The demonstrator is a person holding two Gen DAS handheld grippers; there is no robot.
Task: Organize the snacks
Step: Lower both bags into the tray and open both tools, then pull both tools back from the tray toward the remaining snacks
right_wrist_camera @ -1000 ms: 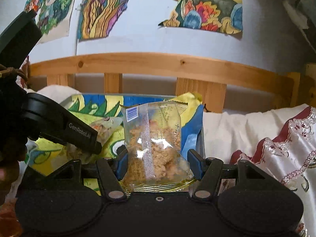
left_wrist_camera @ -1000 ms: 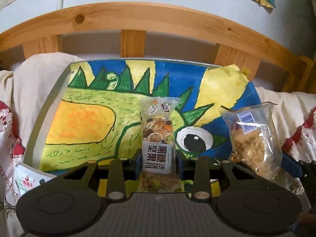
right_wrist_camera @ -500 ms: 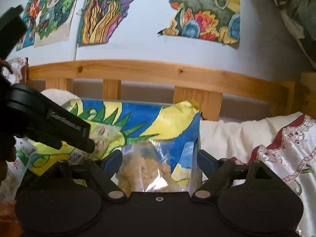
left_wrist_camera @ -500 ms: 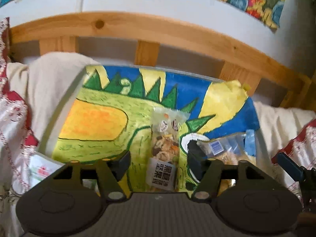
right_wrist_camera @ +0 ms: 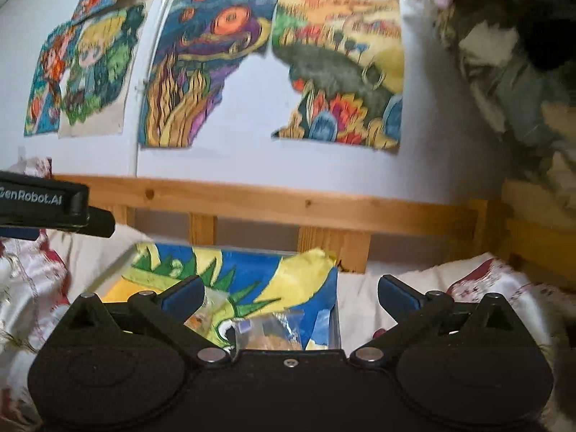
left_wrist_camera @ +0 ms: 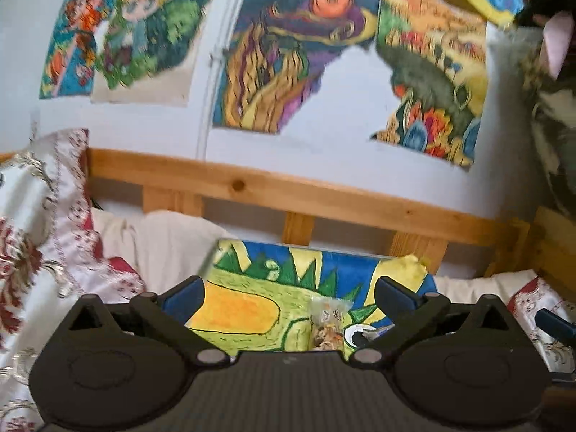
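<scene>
A tray lined with a green dinosaur drawing [left_wrist_camera: 252, 306] lies on the bed and also shows in the right wrist view [right_wrist_camera: 252, 273]. A nut bar packet [left_wrist_camera: 325, 324] lies on it near the dinosaur's eye. A clear bag of crumbly snack [right_wrist_camera: 270, 334] lies at the tray's right end. My left gripper [left_wrist_camera: 289, 295] is open and empty, raised above and behind the tray. My right gripper [right_wrist_camera: 291, 293] is open and empty, also raised behind the tray. The left gripper's body [right_wrist_camera: 46, 208] shows at the left of the right wrist view.
A wooden bed rail [left_wrist_camera: 288, 194] runs behind the tray. Colourful drawings [right_wrist_camera: 201, 72] hang on the white wall. White and red patterned bedding [left_wrist_camera: 43, 252] lies left and right [right_wrist_camera: 486, 288] of the tray.
Both grippers opened and let go of their snacks onto the tray. Both then lifted and pulled back, so the tray sits lower and smaller in view.
</scene>
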